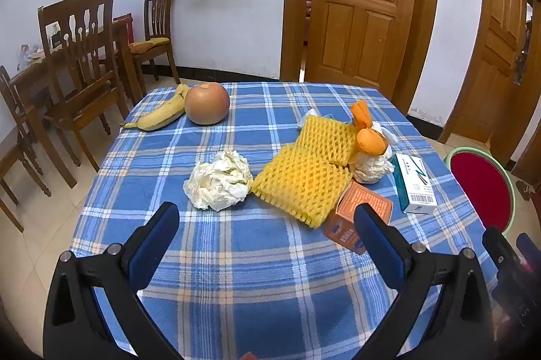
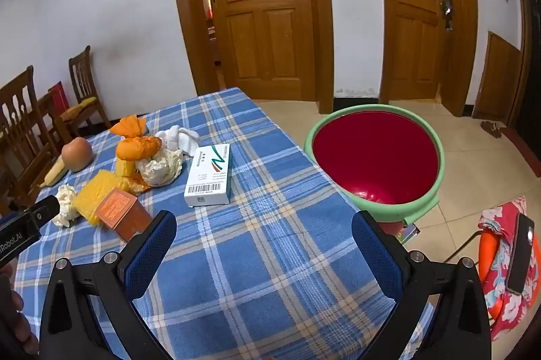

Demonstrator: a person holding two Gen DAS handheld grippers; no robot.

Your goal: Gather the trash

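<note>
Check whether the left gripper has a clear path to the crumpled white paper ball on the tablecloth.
Probably yes. The left gripper is open and empty, the crumpled paper ball lies just ahead of its left finger, and only bare tablecloth lies between.

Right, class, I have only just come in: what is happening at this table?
A person holds two sets of tongs over a table with a blue checked cloth. The left tongs and right tongs are both open and empty. Nothing is collected yet: the crumpled white tissue, yellow foam fruit netting, small orange carton and white and green medicine box lie on the cloth. A green-rimmed red basin waits beside the table.
</note>
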